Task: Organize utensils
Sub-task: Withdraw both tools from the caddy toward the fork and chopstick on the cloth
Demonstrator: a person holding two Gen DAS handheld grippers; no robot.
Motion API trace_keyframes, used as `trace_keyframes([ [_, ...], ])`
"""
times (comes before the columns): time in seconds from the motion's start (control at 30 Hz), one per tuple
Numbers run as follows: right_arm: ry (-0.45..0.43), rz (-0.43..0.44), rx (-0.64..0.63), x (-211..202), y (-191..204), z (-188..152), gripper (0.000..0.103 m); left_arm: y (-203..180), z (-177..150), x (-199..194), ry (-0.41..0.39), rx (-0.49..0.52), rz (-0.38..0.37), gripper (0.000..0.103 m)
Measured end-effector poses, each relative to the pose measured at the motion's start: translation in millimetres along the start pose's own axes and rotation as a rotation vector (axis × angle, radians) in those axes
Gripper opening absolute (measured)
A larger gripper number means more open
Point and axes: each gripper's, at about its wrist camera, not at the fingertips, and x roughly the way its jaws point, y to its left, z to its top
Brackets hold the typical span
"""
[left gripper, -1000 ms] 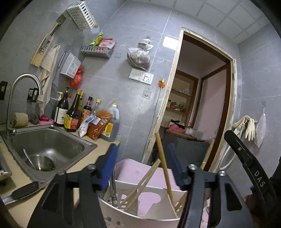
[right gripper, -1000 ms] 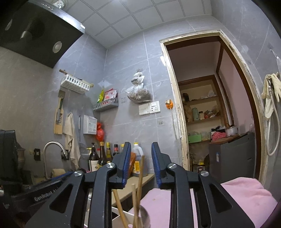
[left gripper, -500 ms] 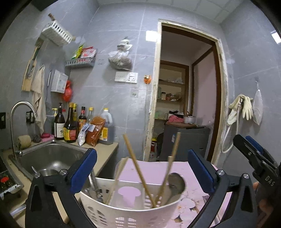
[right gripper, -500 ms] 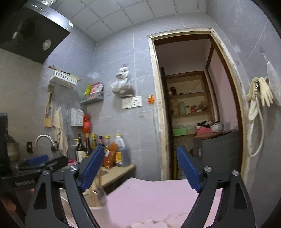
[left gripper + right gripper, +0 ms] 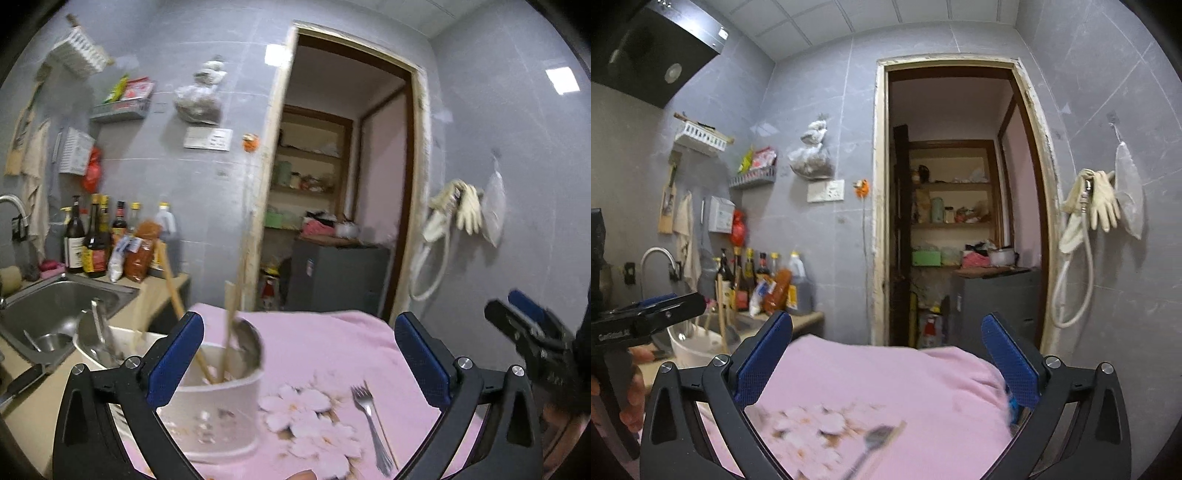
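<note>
A: Which step? Both grippers wide, empty: left gripper (image 5: 299, 354), right gripper (image 5: 886, 358).
B: Between picks. Fork (image 5: 371, 417) lies near desk's right edge, holder (image 5: 218, 406) left; grab fork next. Blurry, probably a spoon (image 5: 875, 439) too.

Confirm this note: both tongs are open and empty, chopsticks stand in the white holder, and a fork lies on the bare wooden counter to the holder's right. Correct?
Not quite. The left wrist view shows the fork lying on the pink floral cloth, not bare wood. The rest holds: left tongs and right tongs open and empty, chopsticks in the white holder.
</note>
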Motion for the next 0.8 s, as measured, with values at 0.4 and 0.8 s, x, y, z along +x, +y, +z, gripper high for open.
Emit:
trace_keyframes([
  [0.4, 0.138, -0.034, -0.019, -13.5, -45.9, -23.6, 0.103, -44.4, -49.9, 30.3, 0.245, 0.080, -0.109, 0.101],
  [0.8, 0.278, 0.009, 0.005, 11.4, -65.3, -49.9, 0.103, -57.9, -75.4, 86.5, 0.525, 0.066, -0.161, 0.101],
])
